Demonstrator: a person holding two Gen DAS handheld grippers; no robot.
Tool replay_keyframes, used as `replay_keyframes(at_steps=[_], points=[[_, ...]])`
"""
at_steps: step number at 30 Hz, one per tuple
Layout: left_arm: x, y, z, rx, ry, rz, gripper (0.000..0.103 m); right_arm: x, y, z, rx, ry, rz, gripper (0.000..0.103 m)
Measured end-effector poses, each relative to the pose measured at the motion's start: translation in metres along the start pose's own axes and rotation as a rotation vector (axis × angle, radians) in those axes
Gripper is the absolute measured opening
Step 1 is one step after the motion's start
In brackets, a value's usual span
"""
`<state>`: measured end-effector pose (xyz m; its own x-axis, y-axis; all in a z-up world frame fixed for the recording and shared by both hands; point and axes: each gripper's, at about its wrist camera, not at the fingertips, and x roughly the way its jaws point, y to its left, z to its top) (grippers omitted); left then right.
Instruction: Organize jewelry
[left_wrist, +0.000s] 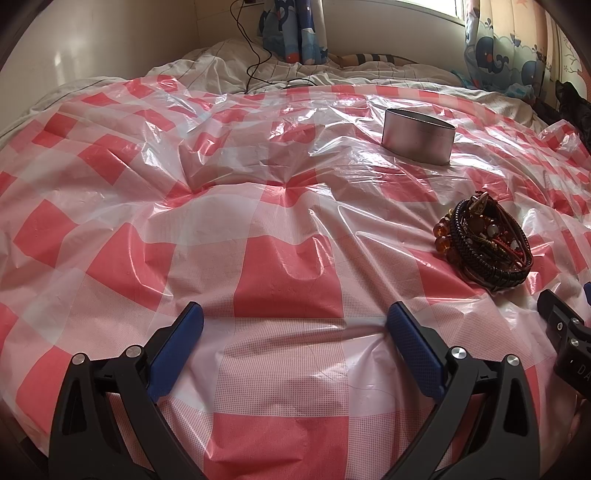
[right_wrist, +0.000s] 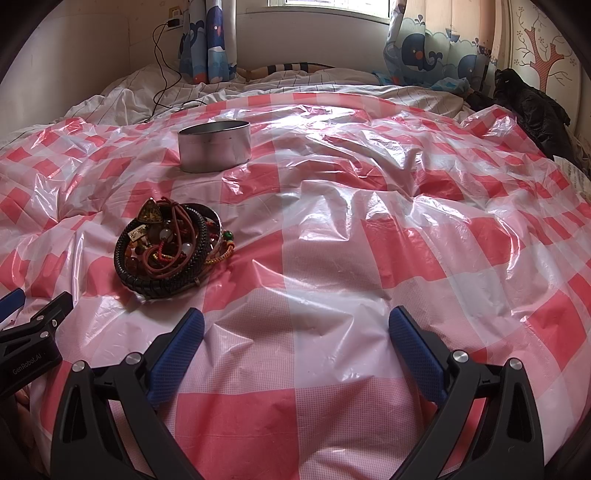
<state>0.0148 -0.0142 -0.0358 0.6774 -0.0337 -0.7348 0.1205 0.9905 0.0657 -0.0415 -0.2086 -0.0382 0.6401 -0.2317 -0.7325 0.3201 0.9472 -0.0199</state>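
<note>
1. Covering nearly the whole bed, a red-and-white checked plastic sheet (left_wrist: 280, 280) lies crumpled and glossy, with striped white bedding (right_wrist: 122, 96) showing past its far edge.
2. Hanging at the back wall, whale-print curtains (right_wrist: 421, 51) frame a window, a black cable (left_wrist: 251, 55) trails down onto the bedding, and a dark garment (right_wrist: 532, 107) sits at the far right edge of the bed.
3. The left gripper (left_wrist: 295, 332) stands low over the sheet with its blue-padded fingers (left_wrist: 413, 347) spread wide, nothing between them.
4. The right gripper (right_wrist: 295, 334) is posed the same way, its fingers (right_wrist: 177, 350) wide apart and empty, only checked plastic in the gap.
5. Each gripper shows at the edge of the other's view, so the two sit side by side, close together.
6. A round metal tin (right_wrist: 214, 146) stands upright and open-topped on the sheet, well beyond both grippers; its inside cannot be seen.
7. The jewelry pile (left_wrist: 484, 243) is a tangle of black braided bangles, amber and pale beads, red cords and a triangular pendant, heaped on the sheet.
8. It lies between the tin and the grippers, nearer the grippers: ahead and to the right of the left gripper, ahead and to the left of the right one, touched by neither.
9. The pile and the tin are clearly apart, with bare plastic between them.
</note>
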Motion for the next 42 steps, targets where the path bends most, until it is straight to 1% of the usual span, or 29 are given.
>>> replay_keyframes(at_steps=[15,17,18,19,21,22,23,25,29,30,31,32,33,35,36,37,38,40,41,42], points=[[0.000,0.000,0.000,0.001,0.002,0.000,0.096,-0.001,0.000,0.001,0.001,0.000,0.003,0.096],[0.000,-0.001,0.002,0.012,0.020,-0.004,0.096,-0.006,-0.001,0.001,0.002,-0.019,0.013,0.096],[0.001,-0.001,0.006,0.025,0.040,-0.011,0.096,-0.013,-0.001,0.004,-0.006,-0.053,0.018,0.096],[0.000,0.000,0.010,0.029,0.052,-0.026,0.096,-0.024,0.000,0.007,-0.022,-0.102,0.032,0.096],[-0.007,0.001,0.023,0.050,0.038,-0.074,0.096,-0.044,0.000,0.017,-0.079,-0.204,0.068,0.096],[-0.009,0.002,0.030,0.063,0.031,-0.091,0.096,-0.050,0.001,0.021,-0.120,-0.238,0.093,0.096],[-0.009,0.002,0.037,0.076,0.033,-0.109,0.096,-0.051,0.003,0.026,-0.164,-0.250,0.112,0.096],[-0.003,0.002,0.056,0.085,0.041,-0.128,0.096,-0.044,0.010,0.038,-0.240,-0.226,0.122,0.096],[0.011,0.001,0.091,0.090,0.051,-0.125,0.096,-0.022,0.025,0.061,-0.334,-0.180,0.238,0.095],[0.015,0.002,0.096,0.088,0.052,-0.117,0.096,-0.016,0.031,0.064,-0.365,-0.166,0.266,0.091],[0.018,0.004,0.099,0.079,0.051,-0.105,0.096,-0.012,0.037,0.066,-0.393,-0.158,0.291,0.085],[0.021,0.008,0.099,0.062,0.049,-0.099,0.096,-0.008,0.043,0.067,-0.417,-0.142,0.315,0.071],[0.024,0.013,0.096,0.037,0.051,-0.096,0.096,-0.003,0.047,0.069,-0.432,-0.120,0.344,0.064],[0.032,0.023,0.091,-0.017,0.096,-0.099,0.096,0.007,0.051,0.071,-0.432,-0.089,0.366,0.057],[0.035,0.027,0.091,-0.040,0.116,-0.123,0.096,0.012,0.051,0.072,-0.432,-0.071,0.377,0.057],[0.035,0.031,0.091,-0.057,0.120,-0.147,0.096,0.015,0.051,0.072,-0.430,-0.058,0.384,0.057],[0.033,0.033,0.092,-0.068,0.112,-0.154,0.096,0.017,0.051,0.072,-0.430,-0.048,0.386,0.057],[0.029,0.033,0.093,-0.065,0.094,-0.145,0.096,0.020,0.051,0.072,-0.435,-0.039,0.389,0.054],[0.027,0.031,0.092,-0.060,0.091,-0.146,0.096,0.022,0.051,0.073,-0.436,-0.031,0.393,0.050],[0.026,0.030,0.091,-0.057,0.091,-0.152,0.096,0.025,0.051,0.074,-0.433,-0.019,0.397,0.044]])
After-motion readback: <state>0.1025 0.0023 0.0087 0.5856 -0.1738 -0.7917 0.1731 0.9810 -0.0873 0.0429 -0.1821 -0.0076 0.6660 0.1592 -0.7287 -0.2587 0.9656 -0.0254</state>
